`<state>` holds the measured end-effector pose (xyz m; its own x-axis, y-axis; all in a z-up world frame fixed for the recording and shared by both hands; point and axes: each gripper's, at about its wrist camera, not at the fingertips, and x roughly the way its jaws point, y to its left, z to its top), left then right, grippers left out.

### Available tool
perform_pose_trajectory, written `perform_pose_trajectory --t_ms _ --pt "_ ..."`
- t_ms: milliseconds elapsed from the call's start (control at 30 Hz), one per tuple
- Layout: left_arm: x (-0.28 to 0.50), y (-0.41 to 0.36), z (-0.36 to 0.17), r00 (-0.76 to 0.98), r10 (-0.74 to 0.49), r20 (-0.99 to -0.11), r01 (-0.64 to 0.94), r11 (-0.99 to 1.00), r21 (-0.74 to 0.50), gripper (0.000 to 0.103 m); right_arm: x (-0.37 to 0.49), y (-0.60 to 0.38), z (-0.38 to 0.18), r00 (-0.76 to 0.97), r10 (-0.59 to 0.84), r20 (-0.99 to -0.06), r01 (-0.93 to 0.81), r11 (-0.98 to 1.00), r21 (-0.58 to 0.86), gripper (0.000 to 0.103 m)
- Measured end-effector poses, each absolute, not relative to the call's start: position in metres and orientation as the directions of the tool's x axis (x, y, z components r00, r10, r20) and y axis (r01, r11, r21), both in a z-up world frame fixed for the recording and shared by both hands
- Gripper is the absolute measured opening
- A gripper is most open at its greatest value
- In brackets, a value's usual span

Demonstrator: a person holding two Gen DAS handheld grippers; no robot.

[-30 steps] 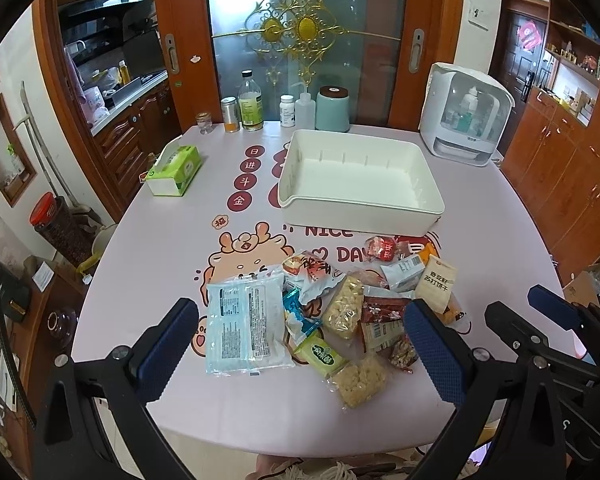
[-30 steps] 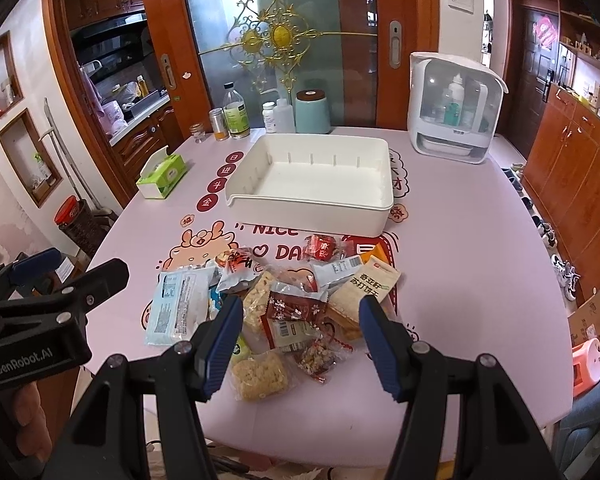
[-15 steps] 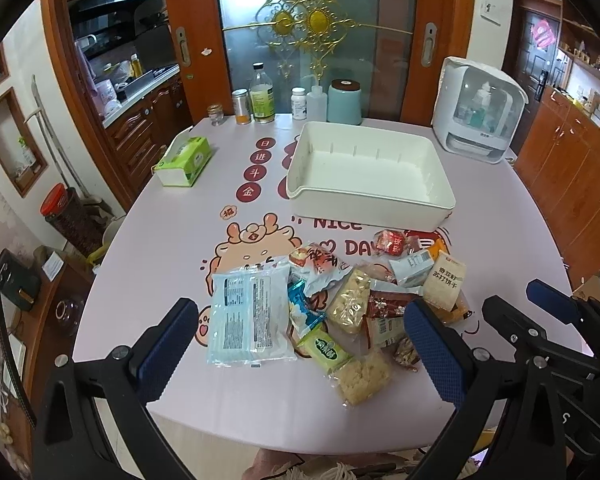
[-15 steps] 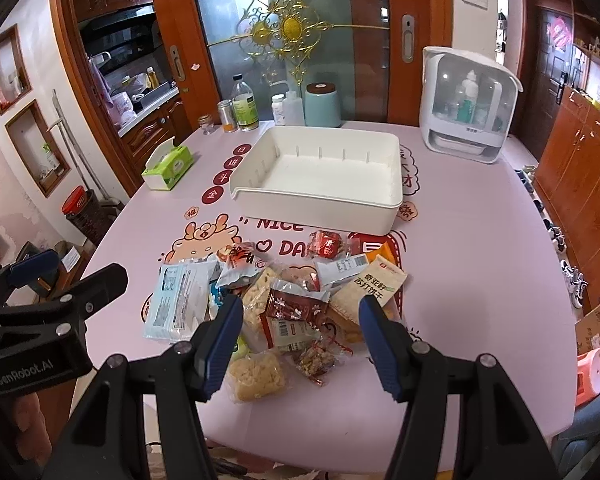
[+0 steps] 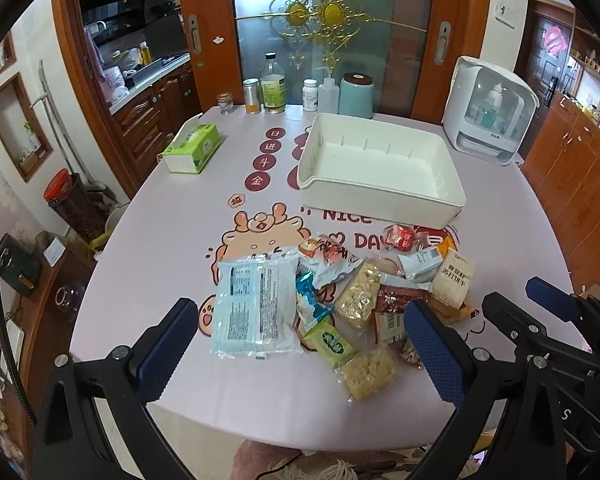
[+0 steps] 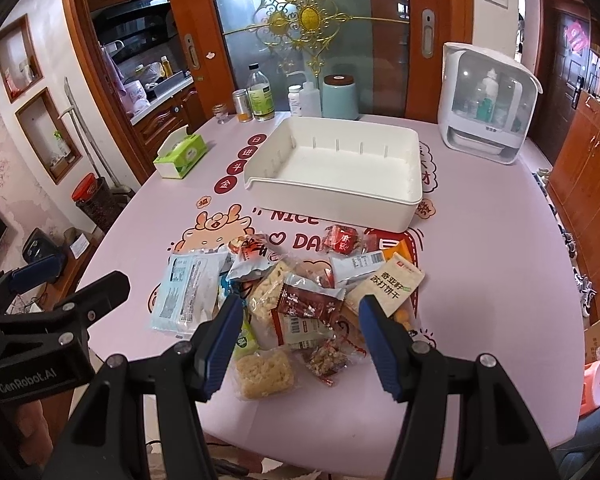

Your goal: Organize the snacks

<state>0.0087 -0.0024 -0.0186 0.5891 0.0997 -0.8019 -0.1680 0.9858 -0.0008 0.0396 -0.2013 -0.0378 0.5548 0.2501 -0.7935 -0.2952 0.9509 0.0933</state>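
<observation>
A pile of snack packets [image 5: 352, 292] lies on the pink table near its front edge; it also shows in the right wrist view [image 6: 300, 300]. It includes a large pale blue pack [image 5: 256, 304], a dark red packet [image 6: 308, 304] and a cream cracker pack [image 6: 396, 284]. An empty white bin [image 5: 380, 168] stands behind the pile and also shows in the right wrist view [image 6: 336, 172]. My left gripper [image 5: 300, 344] is open and empty, above the pile's near side. My right gripper [image 6: 300, 340] is open and empty, over the pile's front.
A green tissue box [image 5: 194, 148] sits at the left. Bottles and jars [image 5: 274, 88] and a teal canister [image 5: 356, 94] line the far edge. A white appliance [image 5: 492, 112] stands at the far right. The table's front edge [image 5: 300, 420] is close below the grippers.
Both grippers have risen and tilted slightly, so the table and pile sit a little lower and farther in view. Both stay open. Nothing on the table has moved.
</observation>
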Motion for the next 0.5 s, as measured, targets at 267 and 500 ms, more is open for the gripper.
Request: perform_pose_trajectory --t_ms 267,500 --pt "0.026 0.021 -0.009 0.614 0.043 -0.788 -0.068 0.998 0.001 0.102 0.043 -0.193 -0.029 0.588 0.175 -0.789 -0.183 0.980 0.081 0.061" --pt "0.047 0.060 -0.018 0.577 -0.018 -0.817 -0.007 1.000 -0.027 0.102 0.047 -0.159 -0.035 0.557 0.151 -0.817 -0.127 0.987 0.095 0.064"
